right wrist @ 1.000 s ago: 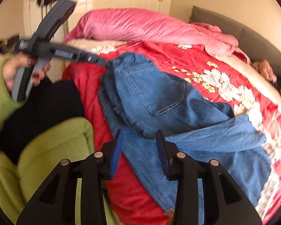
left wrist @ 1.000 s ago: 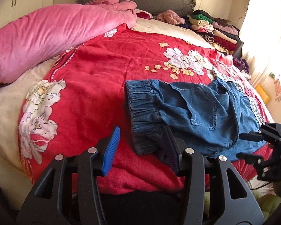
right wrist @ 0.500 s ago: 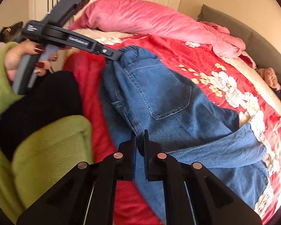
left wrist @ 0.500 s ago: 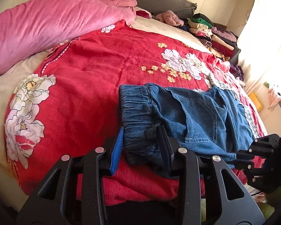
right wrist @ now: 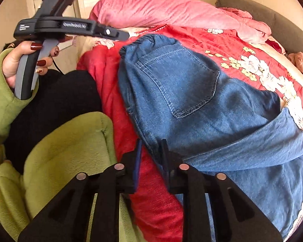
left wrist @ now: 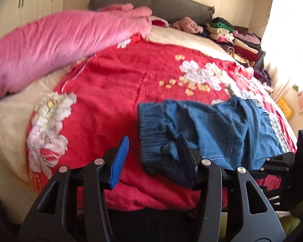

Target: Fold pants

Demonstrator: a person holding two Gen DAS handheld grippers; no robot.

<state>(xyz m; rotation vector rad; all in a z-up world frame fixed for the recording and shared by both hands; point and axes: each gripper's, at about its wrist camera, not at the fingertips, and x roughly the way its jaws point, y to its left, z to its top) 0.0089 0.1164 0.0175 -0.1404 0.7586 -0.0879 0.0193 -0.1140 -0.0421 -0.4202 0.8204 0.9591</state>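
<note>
Blue jeans (right wrist: 192, 92) lie folded on the red flowered blanket (left wrist: 115, 92), back pocket up, elastic waistband (left wrist: 153, 133) toward the bed's near edge. My left gripper (left wrist: 152, 159) hovers over the waistband corner. Its jaws are opening, the blue pad (left wrist: 119, 161) stands clear of the cloth, and the denim lies by the other finger. In the right wrist view a hand holds the left gripper (right wrist: 121, 35) just short of the waistband. My right gripper (right wrist: 151, 159) is at the jeans' near side edge. Its jaws are opening, with red blanket and the denim edge in the narrow gap. It also shows as the right gripper (left wrist: 282, 161).
A pink duvet (left wrist: 60, 46) is bunched at the back left of the bed, against a grey headboard (left wrist: 151, 2). Stacked folded clothes (left wrist: 232, 38) sit at the back right. A person's green sleeve and lap (right wrist: 66, 157) are beside the bed's near edge.
Half a second ago both grippers had narrowed on the jeans, the right one almost fully shut. Now both sets of jaws stand wider and the denim lies loose.
</note>
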